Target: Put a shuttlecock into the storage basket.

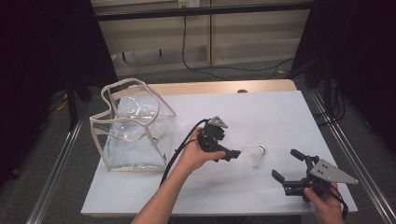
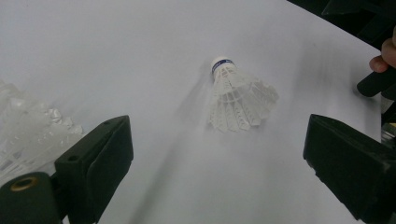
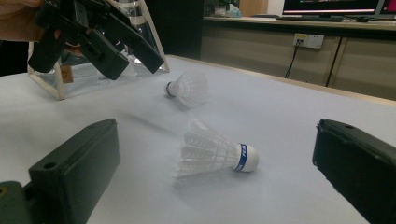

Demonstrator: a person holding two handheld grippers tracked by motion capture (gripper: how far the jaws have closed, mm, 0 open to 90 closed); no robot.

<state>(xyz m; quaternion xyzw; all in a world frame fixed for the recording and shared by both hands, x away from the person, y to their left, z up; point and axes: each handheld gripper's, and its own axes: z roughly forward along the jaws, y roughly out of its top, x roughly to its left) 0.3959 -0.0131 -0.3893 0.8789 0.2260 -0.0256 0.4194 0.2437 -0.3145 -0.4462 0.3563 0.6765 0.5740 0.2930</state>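
While the clear bag (image 1: pixel 135 126) stands open at the bench's (image 1: pixel 261 112) 9 o'clock edge, the left gripper (image 1: pixel 236 154) hovers mid-bench with its fingers released and spread wide. A shuttlecock (image 2: pixel 238 100) lies on its side just beyond them, at the gripper's 3 o'clock in the high view. A second, blurred shuttlecock (image 3: pixel 189 87) lies close by. The right gripper (image 1: pixel 286 164), at 4 o'clock, also has its fingers released and holds nothing. The step looks like reaching to pick up; next the left fingers should straddle the feathers, close gently, and carry the shuttlecock toward the bag.
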